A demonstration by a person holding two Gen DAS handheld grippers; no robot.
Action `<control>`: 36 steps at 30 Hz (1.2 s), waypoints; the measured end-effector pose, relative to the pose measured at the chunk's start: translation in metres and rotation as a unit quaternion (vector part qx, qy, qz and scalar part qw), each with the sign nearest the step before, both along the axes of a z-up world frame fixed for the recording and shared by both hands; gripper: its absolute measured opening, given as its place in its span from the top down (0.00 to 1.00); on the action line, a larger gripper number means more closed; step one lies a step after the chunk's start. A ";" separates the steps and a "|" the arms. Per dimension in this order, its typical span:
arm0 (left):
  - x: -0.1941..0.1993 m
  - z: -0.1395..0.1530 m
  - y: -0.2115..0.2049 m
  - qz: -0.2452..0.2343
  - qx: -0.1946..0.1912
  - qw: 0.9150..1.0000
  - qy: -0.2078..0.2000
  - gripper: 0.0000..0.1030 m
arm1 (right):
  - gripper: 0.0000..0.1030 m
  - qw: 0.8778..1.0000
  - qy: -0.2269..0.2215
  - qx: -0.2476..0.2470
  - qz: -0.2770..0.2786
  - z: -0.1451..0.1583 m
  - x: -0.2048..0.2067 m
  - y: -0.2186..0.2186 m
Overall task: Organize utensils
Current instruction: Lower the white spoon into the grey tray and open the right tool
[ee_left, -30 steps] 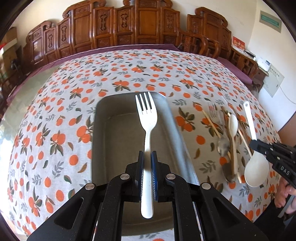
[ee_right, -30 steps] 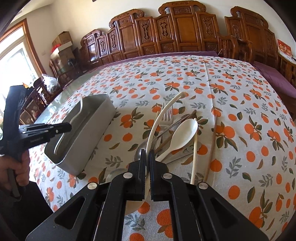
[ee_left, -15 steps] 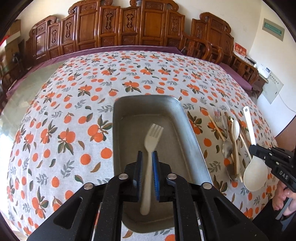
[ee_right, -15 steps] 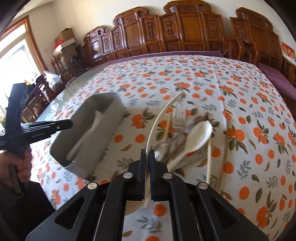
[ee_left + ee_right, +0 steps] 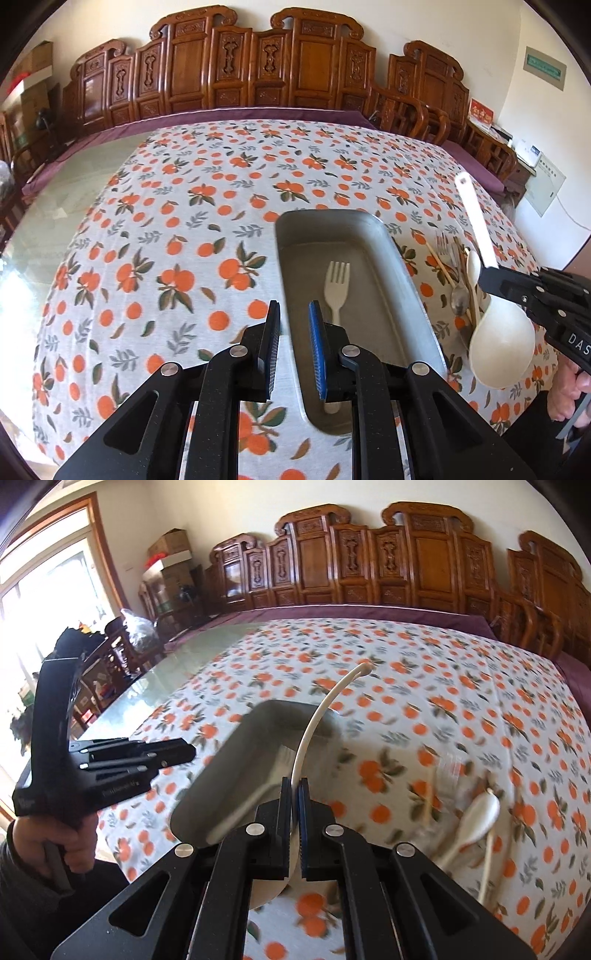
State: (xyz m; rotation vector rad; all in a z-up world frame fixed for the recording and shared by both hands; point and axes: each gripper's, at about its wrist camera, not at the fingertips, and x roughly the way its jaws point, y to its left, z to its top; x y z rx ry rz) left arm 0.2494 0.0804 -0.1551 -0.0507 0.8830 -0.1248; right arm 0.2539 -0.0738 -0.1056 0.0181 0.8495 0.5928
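Observation:
A grey metal tray (image 5: 402, 273) lies on the orange-print tablecloth, and a cream plastic fork (image 5: 335, 286) lies inside it. My left gripper (image 5: 293, 317) is open and empty, just left of the tray's near end. My right gripper (image 5: 294, 788) is shut on a large cream ladle (image 5: 314, 723), held in the air to the right of the tray; the ladle also shows in the left wrist view (image 5: 502, 343). The tray (image 5: 221, 775) and the fork (image 5: 251, 805) show blurred in the right wrist view.
A pile of utensils (image 5: 456, 273) lies right of the tray: a metal fork, metal spoons, chopsticks, a small cream spoon (image 5: 474, 819). Carved wooden chairs (image 5: 295, 74) line the table's far side. The left part of the table is bare glass (image 5: 55, 206).
My left gripper opened, let the cream fork drop into the tray, and drew back to the left. My right gripper lifted the ladle off the pile and swung towards the tray.

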 end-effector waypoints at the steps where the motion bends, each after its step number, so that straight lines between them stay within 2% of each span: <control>1: -0.001 0.000 0.003 0.002 -0.002 1.000 0.000 0.86 | 0.96 1.000 0.002 0.003 0.004 0.000 0.001 0.006; 10: -0.003 0.002 0.025 0.025 0.004 1.000 -0.005 0.86 | 0.96 0.999 0.041 -0.004 0.021 -0.030 0.021 0.063; 21: -0.001 0.002 0.029 0.030 -0.004 1.000 -0.005 0.86 | 0.93 0.996 0.079 0.018 0.031 -0.057 0.044 0.085; 24: -0.001 0.002 0.025 0.026 -0.002 1.000 -0.006 0.86 | 0.92 0.996 0.077 0.022 0.027 -0.054 0.043 0.075; 31: 0.000 0.006 0.002 0.002 -0.008 1.000 -0.014 0.85 | 0.92 1.000 0.027 0.003 -0.002 -0.025 0.024 0.019; 33: -0.001 0.008 -0.007 -0.007 -0.010 1.000 -0.017 0.80 | 0.92 1.000 0.018 -0.001 -0.016 -0.018 0.021 -0.002; 35: -0.001 0.010 -0.020 -0.020 -0.009 0.999 -0.023 0.65 | 0.92 0.999 0.010 -0.009 -0.037 -0.011 0.018 -0.026; 36: -0.002 0.010 -0.027 -0.030 -0.007 0.999 -0.026 0.63 | 0.92 0.999 0.006 -0.014 -0.048 -0.009 0.016 -0.037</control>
